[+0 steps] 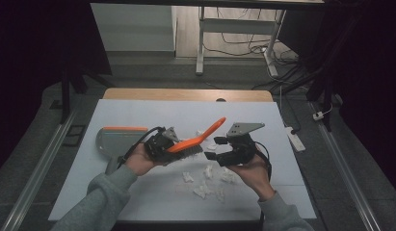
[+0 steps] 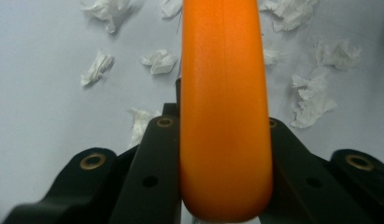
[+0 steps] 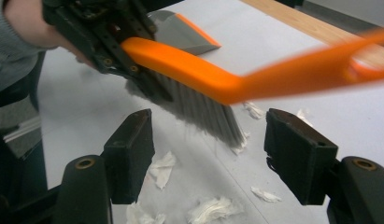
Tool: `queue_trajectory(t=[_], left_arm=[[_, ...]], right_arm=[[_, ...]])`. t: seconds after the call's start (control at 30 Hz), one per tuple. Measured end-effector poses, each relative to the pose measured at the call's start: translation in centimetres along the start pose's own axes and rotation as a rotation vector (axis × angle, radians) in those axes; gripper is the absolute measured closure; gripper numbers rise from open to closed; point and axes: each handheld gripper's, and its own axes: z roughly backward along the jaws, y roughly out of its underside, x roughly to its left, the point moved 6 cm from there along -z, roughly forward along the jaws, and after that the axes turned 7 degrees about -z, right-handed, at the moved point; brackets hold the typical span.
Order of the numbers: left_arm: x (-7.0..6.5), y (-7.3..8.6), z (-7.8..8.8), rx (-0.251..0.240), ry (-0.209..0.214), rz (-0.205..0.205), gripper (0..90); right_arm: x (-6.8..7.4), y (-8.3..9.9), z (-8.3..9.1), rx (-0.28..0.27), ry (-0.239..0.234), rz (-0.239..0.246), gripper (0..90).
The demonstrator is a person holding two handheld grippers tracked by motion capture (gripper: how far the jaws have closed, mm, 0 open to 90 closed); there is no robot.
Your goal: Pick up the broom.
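a grey dustpan point(image 1: 113, 141) with an orange edge is laid flat on the left part of the white table point(image 1: 138, 115), with its handle toward the person. just to its right, the left gripper point(image 1: 163, 144) is held up over the table in the person's left hand point(image 1: 140, 161). an orange brush point(image 1: 195, 139) is pinched in this gripper at the end with the grey bristles. in the left gripper view, the two black jaws are seen pressed against both sides of the orange brush back point(image 2: 224, 112). the brush is tilted, so its handle is pointed up and to the right, and the bristles are hung down over the table. the handle is blurred in the right gripper view.

white paper scraps point(image 1: 207, 180) are spread on the table under and in front of the brush, between the two hands. more scraps point(image 2: 98, 65) are seen in the left gripper view, on both sides of the brush.

on the right, the right gripper point(image 1: 222, 147) is held in the right hand point(image 1: 253, 171), near the brush. its jaws are spread wide apart and nothing is held in them. in the right gripper view, the bristles point(image 3: 199, 109) are seen beyond the gap between the jaws, not touched by them.
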Motion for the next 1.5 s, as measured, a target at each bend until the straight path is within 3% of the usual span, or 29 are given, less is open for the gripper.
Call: queue_trajectory(t=[0.33, 0.43, 0.5, 0.77, 0.9, 1.03, 1.1, 1.13, 1.43, 1.5], left_arm=[[-0.5, -2.1, -0.3, 0.116, 0.023, -0.103, 80.0], [-0.8, -2.3, -0.4, 0.151, 0.066, -0.128, 80.1], [-1.0, -2.4, -0.6, 0.18, 0.067, -0.146, 80.1], [-1.7, -2.8, -1.2, 0.219, 0.093, -0.193, 80.1], [-1.9, -2.6, -1.2, 0.248, 0.115, -0.218, 80.0], [-2.0, -2.7, -1.0, 0.244, 0.124, -0.22, 80.1], [-2.0, -2.7, -0.9, 0.24, 0.129, -0.228, 80.1], [-2.1, -2.7, -0.9, 0.244, 0.134, -0.238, 80.0], [-2.1, -2.6, -0.5, 0.205, 0.153, -0.261, 77.6], [-1.9, -2.6, -0.2, 0.175, 0.114, -0.247, 74.6]], right_arm=[[-0.4, -1.4, -0.6, 0.047, 0.031, 0.081, 29.9], [-0.4, -1.3, -1.0, 0.074, 0.024, 0.095, 30.2], [-0.4, -1.2, -1.2, 0.094, 0.025, 0.109, 30.1], [-0.7, 0.2, -2.9, 0.243, 0.015, 0.163, 31.5], [-0.5, 0.8, -3.4, 0.295, -0.032, 0.18, 36.9], [-0.4, 1.4, -3.9, 0.34, -0.062, 0.192, 42.4], [-0.2, 1.8, -4.2, 0.365, -0.069, 0.209, 49.2], [-0.2, 2.0, -4.3, 0.372, -0.059, 0.242, 59.4], [0.4, 2.5, -3.9, 0.379, -0.084, 0.333, 66.8], [0.5, 2.5, -3.8, 0.369, -0.083, 0.328, 67.2]])
